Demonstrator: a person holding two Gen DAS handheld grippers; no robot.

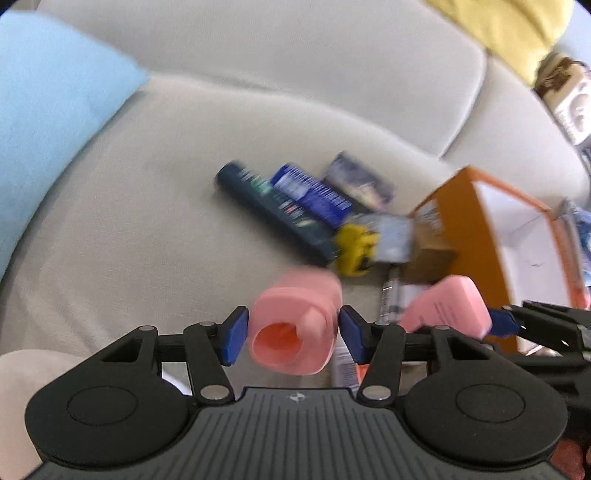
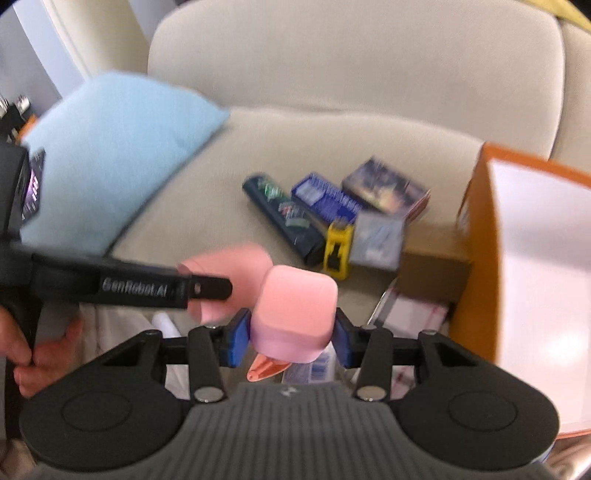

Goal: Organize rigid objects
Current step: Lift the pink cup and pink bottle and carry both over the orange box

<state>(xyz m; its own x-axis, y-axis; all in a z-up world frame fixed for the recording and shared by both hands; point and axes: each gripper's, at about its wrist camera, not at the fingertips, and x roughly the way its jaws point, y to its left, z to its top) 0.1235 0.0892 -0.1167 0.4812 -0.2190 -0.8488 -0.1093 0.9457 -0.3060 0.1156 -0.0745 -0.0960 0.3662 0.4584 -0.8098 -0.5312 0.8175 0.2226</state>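
Note:
My left gripper is shut on a pink cap-like piece whose hollow end faces the camera. My right gripper is shut on a pink block-shaped bottle body; it also shows in the left wrist view. The two pink pieces are held side by side above the sofa seat. The pink cap and the left gripper's finger show in the right wrist view. A pile of rigid items lies beyond: a dark tube, blue box, dark printed box, yellow item.
An open orange box with a white inside stands at the right, a brown box against it. A light blue cushion lies at the left. A yellow cushion is far right. Packets lie under the grippers.

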